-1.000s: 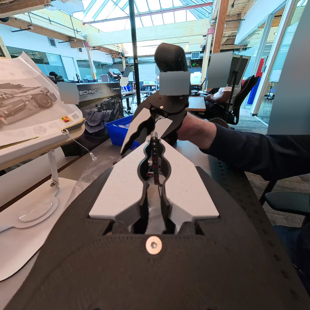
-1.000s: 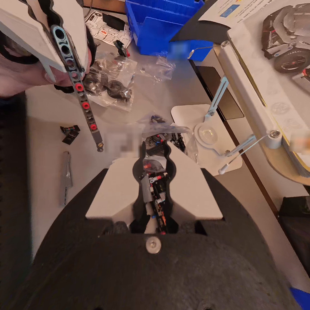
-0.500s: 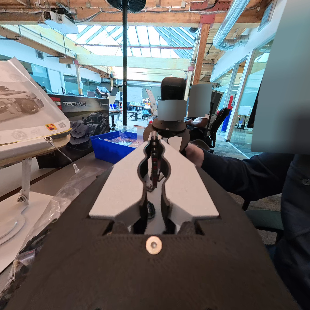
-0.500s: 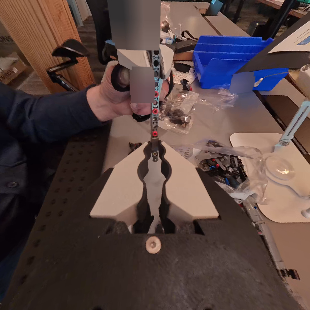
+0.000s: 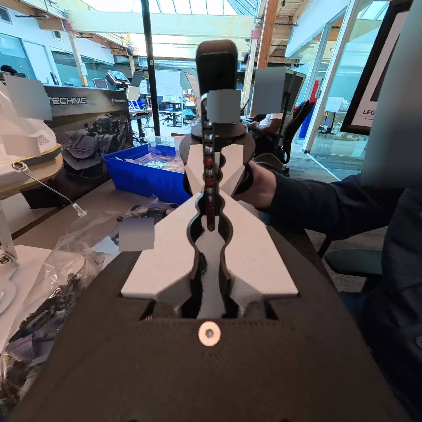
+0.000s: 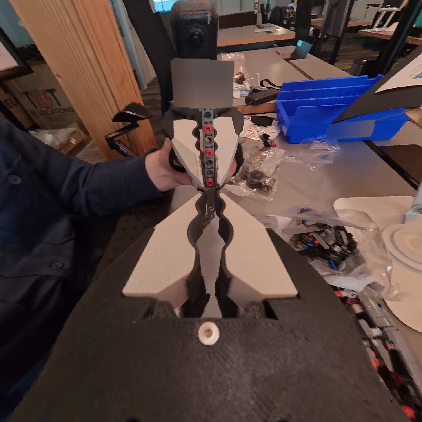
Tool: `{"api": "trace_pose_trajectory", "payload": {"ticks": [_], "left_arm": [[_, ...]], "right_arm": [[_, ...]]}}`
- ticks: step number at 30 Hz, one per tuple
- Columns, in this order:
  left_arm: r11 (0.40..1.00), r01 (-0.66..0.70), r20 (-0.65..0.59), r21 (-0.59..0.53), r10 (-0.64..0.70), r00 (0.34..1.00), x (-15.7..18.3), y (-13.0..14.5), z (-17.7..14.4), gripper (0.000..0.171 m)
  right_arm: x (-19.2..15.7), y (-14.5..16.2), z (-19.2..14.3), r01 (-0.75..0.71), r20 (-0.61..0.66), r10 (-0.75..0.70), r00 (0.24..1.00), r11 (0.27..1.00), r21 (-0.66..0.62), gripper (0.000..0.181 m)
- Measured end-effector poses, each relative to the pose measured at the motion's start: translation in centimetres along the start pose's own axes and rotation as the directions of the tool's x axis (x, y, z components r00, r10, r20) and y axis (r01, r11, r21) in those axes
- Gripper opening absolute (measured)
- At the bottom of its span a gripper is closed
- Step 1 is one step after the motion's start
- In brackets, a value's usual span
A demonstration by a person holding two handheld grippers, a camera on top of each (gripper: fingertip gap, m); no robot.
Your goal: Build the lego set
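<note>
A long dark grey Technic beam (image 5: 209, 171) with three red pins runs between the two grippers, which face each other tip to tip above the table. My left gripper (image 5: 209, 196) is shut on the beam's near end. The right gripper's white fingers (image 5: 233, 159) show behind the beam. In the right wrist view the beam (image 6: 208, 141) lies along the left gripper (image 6: 208, 186). Its dark tip, with a tan pin, sits between the fingertips of my right gripper (image 6: 210, 195), which is closed on it.
A blue bin (image 6: 331, 118) stands at the back; it also shows in the left wrist view (image 5: 141, 175). Clear bags of parts (image 6: 324, 246) (image 5: 57, 285) lie on the grey table. A white stand base (image 6: 370, 205) sits right. The set box (image 5: 86, 118) stands behind. Loose pieces (image 6: 376, 319) line the right edge. The tips of both grippers are at nearly the same place.
The right gripper swung up from pointing down at the table to face the left one. The grippers closed in, and the beam's end now lies inside the right fingertips.
</note>
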State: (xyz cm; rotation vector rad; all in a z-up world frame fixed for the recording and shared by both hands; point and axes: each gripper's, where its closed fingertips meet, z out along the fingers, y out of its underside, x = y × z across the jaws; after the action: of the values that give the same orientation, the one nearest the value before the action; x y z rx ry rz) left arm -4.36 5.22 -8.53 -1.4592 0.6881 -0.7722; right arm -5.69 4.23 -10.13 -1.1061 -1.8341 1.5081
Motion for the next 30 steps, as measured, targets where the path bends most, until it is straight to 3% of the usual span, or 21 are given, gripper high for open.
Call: {"api": "trace_pose_trajectory", "payload": {"ticks": [8,12,16,18,22,25,30], "left_arm": [[0.999,0.03,-0.158,0.022,-0.026,0.987,2.2,-0.5,-0.5,0.005],[0.995,0.067,-0.072,0.071,-0.062,0.995,0.3,-1.1,-1.3,0.004],[0.985,0.107,-0.055,0.133,-0.101,0.993,-0.7,-1.8,-2.0,0.004],[0.984,0.123,-0.043,0.129,-0.119,0.992,-1.2,-1.5,-1.9,0.004],[0.98,0.14,-0.036,0.142,-0.136,0.99,-1.6,-1.6,-2.2,0.004],[0.975,0.156,-0.027,0.158,-0.154,0.988,-2.0,-1.8,-2.6,0.004],[0.972,0.162,-0.028,0.169,-0.159,0.987,-2.0,-1.9,-2.8,0.004]], "right_arm": [[-2.3,-1.6,-1.8,-0.082,0.241,0.05,0.969,0.989,0.126,0.004],[0.1,-1.0,-1.6,-0.07,0.106,0.059,0.993,0.992,0.102,0.005],[4.7,1.9,0.0,-0.032,-0.144,0.018,0.989,0.994,-0.1,0.006],[6.6,3.3,0.7,-0.051,-0.211,0.013,0.977,0.983,-0.174,0.006],[8.7,5.4,1.6,-0.113,-0.257,0.045,0.965,0.96,-0.257,0.006],[9.0,5.0,1.4,-0.098,-0.283,0.024,0.959,0.964,-0.248,0.014],[8.0,3.8,-0.5,-0.028,-0.279,-0.04,0.959,0.971,-0.238,0.0]]}}
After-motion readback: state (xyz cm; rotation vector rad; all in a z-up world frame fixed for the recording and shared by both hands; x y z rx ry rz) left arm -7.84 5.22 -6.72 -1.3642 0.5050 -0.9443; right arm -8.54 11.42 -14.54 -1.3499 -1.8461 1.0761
